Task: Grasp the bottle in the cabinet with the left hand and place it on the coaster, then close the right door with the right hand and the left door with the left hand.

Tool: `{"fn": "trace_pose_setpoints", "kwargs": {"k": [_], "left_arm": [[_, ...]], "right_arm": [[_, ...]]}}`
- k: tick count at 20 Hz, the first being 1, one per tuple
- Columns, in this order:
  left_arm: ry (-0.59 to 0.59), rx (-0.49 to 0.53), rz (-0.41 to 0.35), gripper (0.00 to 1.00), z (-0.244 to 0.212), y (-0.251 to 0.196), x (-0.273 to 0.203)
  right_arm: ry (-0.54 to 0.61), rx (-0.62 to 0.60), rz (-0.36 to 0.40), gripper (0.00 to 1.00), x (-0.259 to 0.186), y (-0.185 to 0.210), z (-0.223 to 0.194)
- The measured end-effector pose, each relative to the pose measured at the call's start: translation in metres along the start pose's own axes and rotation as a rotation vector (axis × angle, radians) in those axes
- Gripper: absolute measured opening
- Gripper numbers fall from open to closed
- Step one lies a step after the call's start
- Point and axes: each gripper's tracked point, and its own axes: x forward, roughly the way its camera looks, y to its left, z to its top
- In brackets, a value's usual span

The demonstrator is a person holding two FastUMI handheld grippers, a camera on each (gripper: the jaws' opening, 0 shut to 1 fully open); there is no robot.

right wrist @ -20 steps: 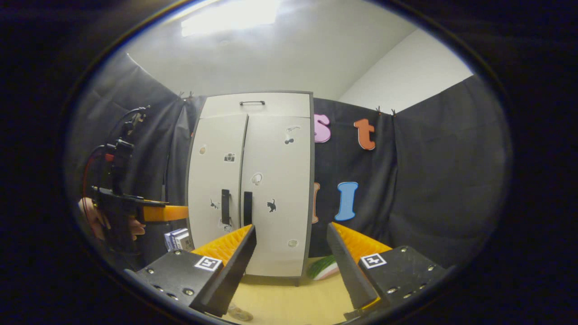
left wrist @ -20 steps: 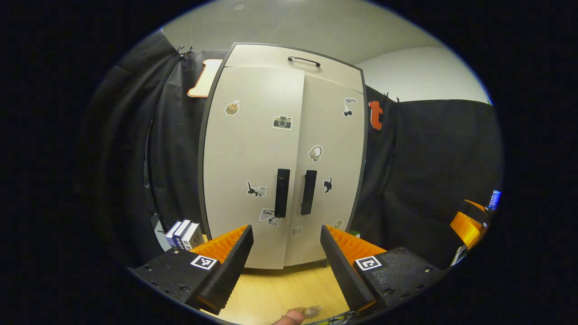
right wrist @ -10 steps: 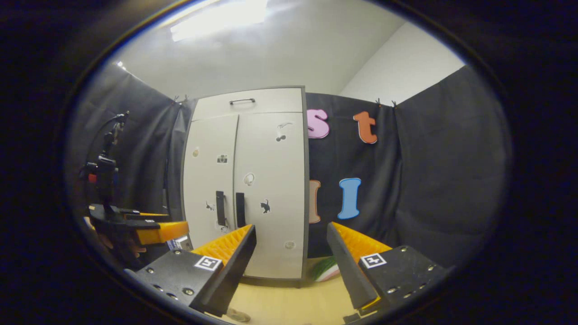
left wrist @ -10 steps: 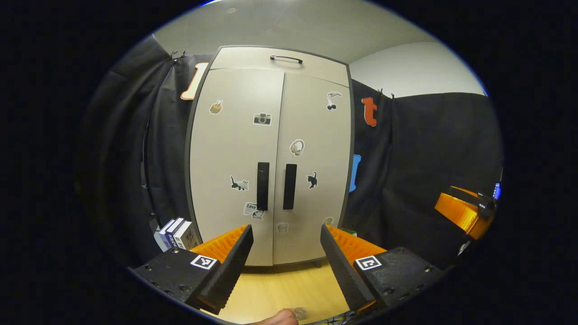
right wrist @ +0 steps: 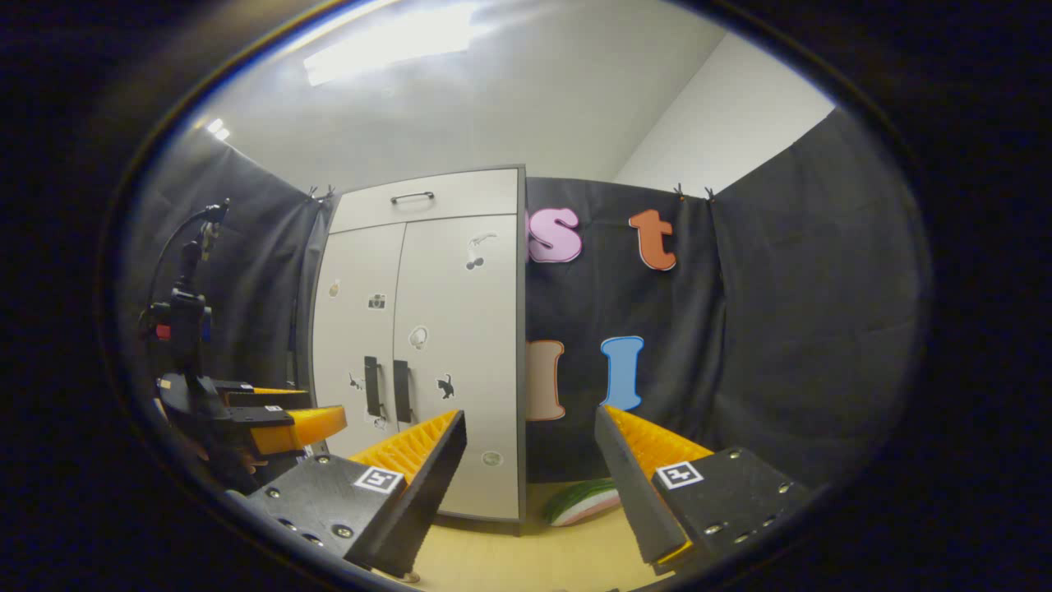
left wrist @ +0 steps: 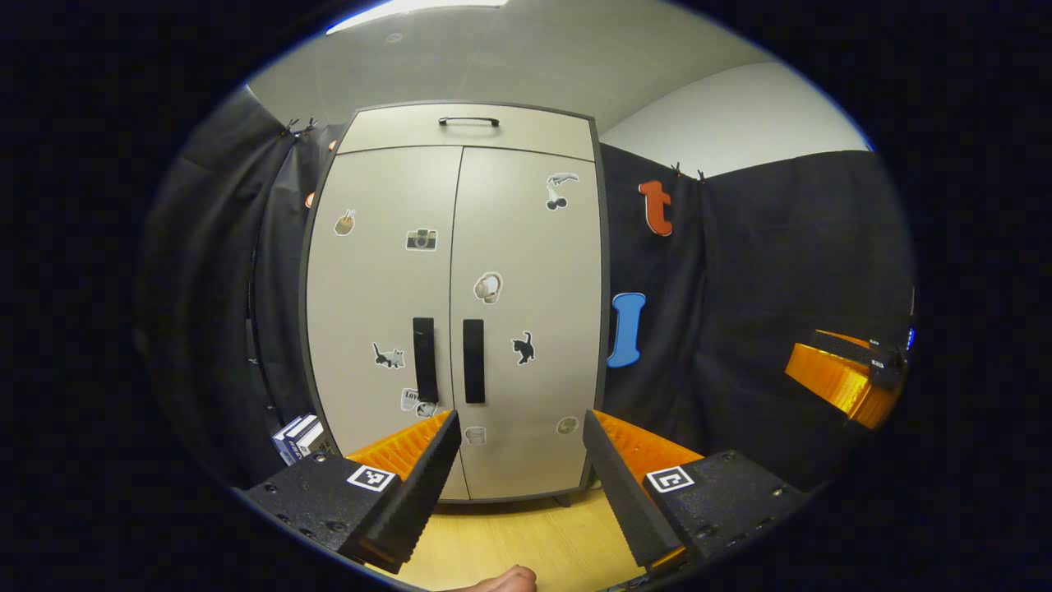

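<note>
Cabinet (left wrist: 460, 312): pale, sticker-covered, standing on a wooden worktop (left wrist: 526, 538); left door (left wrist: 382, 312) and right door (left wrist: 530, 312) both shut, two dark handles side by side at the seam, so the contents cannot be seen (bottle location cannot be told). Small boxes (left wrist: 296, 436) beside its left foot. Left tongs (left wrist: 518, 481): released, fingers spread, nothing held, facing the doors. Right tongs (right wrist: 530, 485): released, likewise bare, off to the cabinet's right; a green-and-pink item (right wrist: 583, 501) lies beyond them.

Light comes from a ceiling lamp (right wrist: 390, 41) that glares white at the upper left of the right gripper view, which looks hazy and soft. The left gripper view is sharper. Fisheye distortion bows the cabinet (left wrist: 456, 304) edges; the cloth walls stay dim.
</note>
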Motion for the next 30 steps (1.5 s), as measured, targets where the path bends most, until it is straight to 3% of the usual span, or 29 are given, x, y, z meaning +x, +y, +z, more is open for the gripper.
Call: {"fn": "trace_pose_setpoints", "kwargs": {"k": [6, 7, 8, 18, 21, 22, 24, 30], "left_arm": [[-0.017, -0.019, 0.027, 0.95, -0.002, -0.026, 0.020], [-0.018, -0.016, 0.036, 0.91, -0.003, -0.028, 0.023], [-0.024, -0.014, 0.034, 0.95, -0.002, -0.033, 0.026], [-0.018, -0.076, -0.014, 0.96, -0.003, -0.058, 0.028], [-0.008, -0.055, -0.012, 0.96, -0.002, -0.047, 0.018], [-0.012, -0.047, -0.014, 0.92, -0.001, -0.043, 0.014], [-0.015, -0.044, -0.030, 0.96, 0.000, -0.038, 0.005], [-0.011, -0.025, -0.054, 0.96, 0.000, -0.011, -0.020]], "right_arm": [[-0.009, 0.030, 0.034, 0.96, 0.018, -0.022, 0.001], [-0.007, 0.028, 0.039, 0.96, 0.020, -0.025, 0.000], [-0.008, 0.022, 0.041, 0.94, 0.021, -0.028, 0.000], [0.000, 0.015, 0.057, 0.96, 0.015, -0.025, -0.001], [0.012, 0.024, 0.037, 0.96, 0.005, -0.016, -0.001], [0.010, 0.030, 0.035, 0.96, 0.000, -0.011, 0.000], [-0.002, 0.041, 0.036, 0.94, -0.008, 0.002, 0.006], [-0.023, 0.080, 0.054, 0.96, -0.031, 0.046, 0.010]]}}
